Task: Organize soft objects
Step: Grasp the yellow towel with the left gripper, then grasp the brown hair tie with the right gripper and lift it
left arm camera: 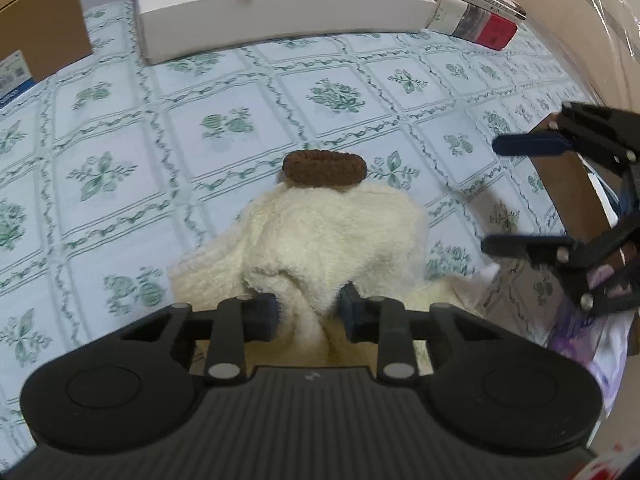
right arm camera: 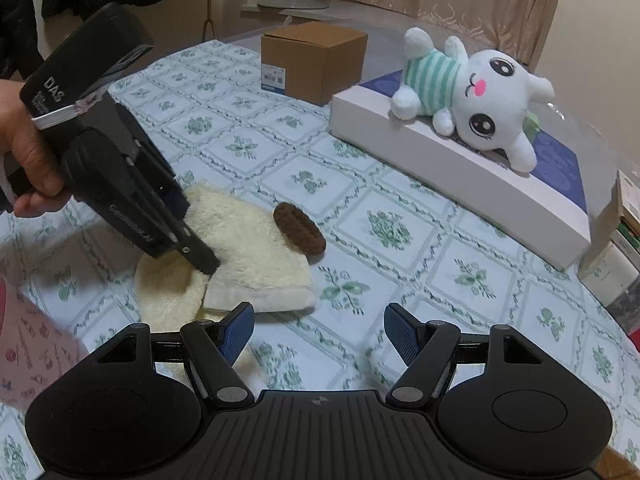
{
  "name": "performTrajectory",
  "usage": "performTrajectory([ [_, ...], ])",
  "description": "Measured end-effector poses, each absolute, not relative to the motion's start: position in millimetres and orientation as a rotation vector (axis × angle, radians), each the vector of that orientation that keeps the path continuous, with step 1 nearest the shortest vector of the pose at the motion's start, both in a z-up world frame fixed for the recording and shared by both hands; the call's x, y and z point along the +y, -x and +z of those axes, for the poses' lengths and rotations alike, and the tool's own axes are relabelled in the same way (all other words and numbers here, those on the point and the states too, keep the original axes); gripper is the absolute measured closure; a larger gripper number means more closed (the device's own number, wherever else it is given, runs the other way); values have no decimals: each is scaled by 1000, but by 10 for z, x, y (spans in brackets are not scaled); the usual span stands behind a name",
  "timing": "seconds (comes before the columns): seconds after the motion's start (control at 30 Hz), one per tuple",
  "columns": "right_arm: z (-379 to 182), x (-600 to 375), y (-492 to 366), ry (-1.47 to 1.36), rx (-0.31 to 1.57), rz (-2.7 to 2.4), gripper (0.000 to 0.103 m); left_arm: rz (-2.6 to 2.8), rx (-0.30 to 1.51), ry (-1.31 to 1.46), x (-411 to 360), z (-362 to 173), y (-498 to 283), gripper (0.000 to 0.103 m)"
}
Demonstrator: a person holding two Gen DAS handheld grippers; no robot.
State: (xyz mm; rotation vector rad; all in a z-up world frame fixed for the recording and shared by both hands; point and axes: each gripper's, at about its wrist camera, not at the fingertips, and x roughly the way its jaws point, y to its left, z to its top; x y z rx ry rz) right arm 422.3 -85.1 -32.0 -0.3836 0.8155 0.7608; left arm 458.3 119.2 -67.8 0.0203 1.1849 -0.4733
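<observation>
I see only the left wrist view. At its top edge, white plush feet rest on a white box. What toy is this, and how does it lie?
Observer: It is a white plush toy with big eyes and a green-striped shirt, lying on its side on the white box.
Operator: Does the right gripper hold anything?
Observer: No. The right gripper is open, with nothing between its blue pads.
Operator: What shape has the cloth I pinch?
Observer: The left gripper bites the cream cloth where a round flap meets a folded rectangular part. The brown oval piece sits at its far edge.
</observation>
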Motion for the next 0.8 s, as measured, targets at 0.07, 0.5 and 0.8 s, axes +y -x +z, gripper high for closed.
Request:
performTrajectory([
  [0.07, -316, -804, -4289, 353, 819, 774, 31, -473, 1177, -43, 1268, -660, -4549, 78],
  [0.5, -580, -199, -4833, 153, 894, 853, 46, -506, 1147, -214, 1488, -593, -4385, 79],
  [0.8, -840, 72, -4921, 202, 917, 839, 70, -512, 1122, -179, 1573, -604, -4348, 79],
])
